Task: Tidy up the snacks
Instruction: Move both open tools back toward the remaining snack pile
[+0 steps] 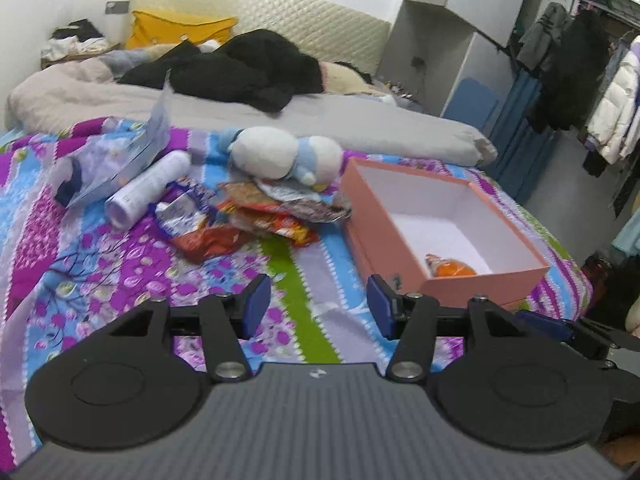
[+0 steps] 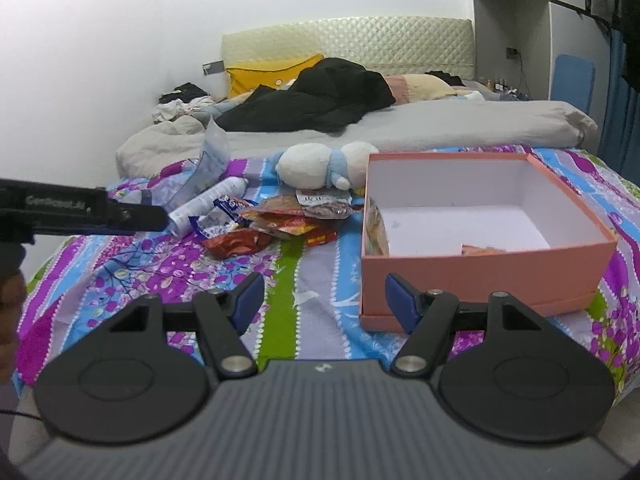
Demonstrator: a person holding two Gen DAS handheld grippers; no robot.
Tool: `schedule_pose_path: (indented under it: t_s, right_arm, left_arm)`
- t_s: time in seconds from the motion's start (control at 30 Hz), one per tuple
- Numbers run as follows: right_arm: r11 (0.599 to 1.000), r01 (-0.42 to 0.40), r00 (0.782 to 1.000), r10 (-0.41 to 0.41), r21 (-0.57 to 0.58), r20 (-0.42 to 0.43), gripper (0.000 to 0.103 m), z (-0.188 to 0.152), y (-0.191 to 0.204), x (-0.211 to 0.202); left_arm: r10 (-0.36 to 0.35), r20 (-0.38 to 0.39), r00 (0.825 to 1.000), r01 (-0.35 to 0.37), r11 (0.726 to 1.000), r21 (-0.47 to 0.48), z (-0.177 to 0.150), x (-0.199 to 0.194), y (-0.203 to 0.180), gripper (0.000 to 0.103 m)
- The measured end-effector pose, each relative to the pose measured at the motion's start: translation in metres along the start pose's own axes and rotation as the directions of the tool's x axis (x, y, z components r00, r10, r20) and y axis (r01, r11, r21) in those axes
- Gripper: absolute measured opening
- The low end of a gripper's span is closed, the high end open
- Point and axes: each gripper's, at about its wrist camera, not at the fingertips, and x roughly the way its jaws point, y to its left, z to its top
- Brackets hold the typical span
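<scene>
My left gripper [image 1: 318, 306] and right gripper [image 2: 324, 302] both gape empty above the bedspread [image 1: 296, 304]. Crinkled red and orange snack packets [image 1: 256, 220] lie heaped left of the pink box [image 1: 404, 256].

bedspread [image 1: 120, 264]: patterned in purple, blue and green, spread over the bed
plush toy [image 1: 280, 154]: white and pale blue, lying on the bedspread; just behind the wrappers
spray can [image 1: 148, 188]: white, on its side
black clothing [image 1: 248, 68]: heaped on the grey duvet [image 1: 360, 116]
yellow pillow [image 1: 180, 30]: against the quilted headboard [image 1: 280, 12]
clothes rack [image 1: 592, 72]: hung with coats, beside the bed
</scene>
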Motion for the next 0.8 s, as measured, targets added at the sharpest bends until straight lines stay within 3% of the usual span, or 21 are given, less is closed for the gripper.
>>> schedule_pose_path:
  t_s: [0.37,0.57,0.8]
  right_arm:
    - [0.999,-0.037,0.998,0.035,-0.033,-0.046,0.069,-0.005,0.023,0.05]
    - [0.991,-0.072,0.997,0.067,-0.109,-0.049,0.069,-0.004,0.041,0.094]
    - [0.991,-0.079,0.995,0.072,-0.104,-0.069,0.068,-0.002,0.048,0.152]
  left_arm:
    - [0.069,-0.054,0.996,-0.073,0.995,-0.074,-0.01,0.044,0.054,0.069]
    - [0.104,-0.077,0.992,-0.112,0.987,-0.115,-0.011,0.086,0.091,0.07]
    - [0.123,-0.099,0.987,-0.136,0.98,-0.144,-0.011,0.147,0.134,0.07]
